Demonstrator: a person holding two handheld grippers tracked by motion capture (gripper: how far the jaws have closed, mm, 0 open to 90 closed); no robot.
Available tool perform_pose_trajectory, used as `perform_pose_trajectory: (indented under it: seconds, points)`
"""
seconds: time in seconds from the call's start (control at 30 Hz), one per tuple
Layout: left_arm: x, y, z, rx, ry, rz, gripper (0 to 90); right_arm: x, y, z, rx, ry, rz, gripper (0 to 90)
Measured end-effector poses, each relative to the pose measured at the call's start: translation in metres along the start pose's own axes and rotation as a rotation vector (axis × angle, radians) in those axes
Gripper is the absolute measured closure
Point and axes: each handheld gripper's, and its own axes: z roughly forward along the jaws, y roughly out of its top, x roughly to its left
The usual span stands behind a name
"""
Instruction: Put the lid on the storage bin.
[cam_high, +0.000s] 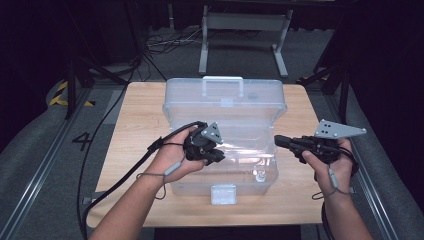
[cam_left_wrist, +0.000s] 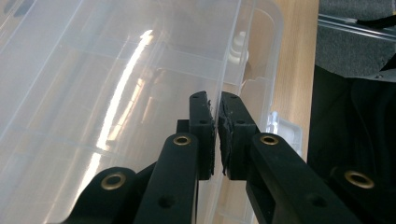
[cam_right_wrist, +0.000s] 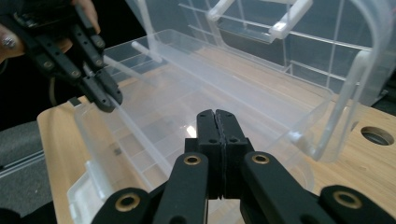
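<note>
On the near edge of the wooden table (cam_high: 135, 107), at six o'clock in the high view, sits the front latch (cam_high: 223, 194) of a clear plastic box (cam_high: 260, 170). That box fills the middle of the tabletop, with its lid (cam_high: 225, 95) swung up and standing at the far side toward twelve o'clock, a white handle (cam_high: 222, 80) on top of it.

At about nine o'clock from the box's centre, the left hand (cam_high: 172, 155) comes over the left part of the open box and holds the left gripper (cam_high: 217, 156), tips pointing toward three o'clock and slightly down. In the left gripper view its jaws are nearly together and clamp a thin clear wall of the inner tray (cam_left_wrist: 116, 93); the pads sit on either side of that wall. The right gripper view shows the same hold from across the box, with the tray lifted and tilted above the box floor.

At three o'clock, the right hand (cam_high: 332, 165) rests beside the box's right wall, holding the right gripper (cam_high: 278, 140), which points toward nine o'clock with its tips just at the right rim. Its jaws are pressed fully together with nothing between them, as the right gripper view shows (cam_right_wrist: 217, 122). A round hole (cam_right_wrist: 376, 135) in the tabletop lies beside the box there.

Beyond the table, toward twelve o'clock, a grey metal stand (cam_high: 245, 30) rises from a dark floor strewn with cables (cam_high: 165, 42).
</note>
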Motion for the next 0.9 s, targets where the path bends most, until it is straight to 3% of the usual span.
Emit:
perform_pose_trajectory:
  seconds: [0.37, 0.53, 0.67, 0.9]
  points:
    - [-0.006, -0.005, 0.004, 0.003, -0.008, -0.007, 84.0, -0.005, -0.001, 0.002, -0.032, -0.012, 0.035, 90.0]
    - [-0.012, -0.007, 0.009, 0.033, -0.02, -0.001, 84.4, -0.007, -0.002, 0.001, -0.042, -0.022, 0.048, 90.0]
    - [-0.015, -0.008, 0.009, 0.031, 0.0, 0.001, 84.4, -0.008, -0.003, 0.002, -0.037, -0.01, 0.054, 90.0]
    - [-0.013, -0.011, 0.008, 0.009, -0.012, -0.023, 83.7, -0.008, -0.002, 0.002, -0.035, -0.011, 0.055, 90.0]
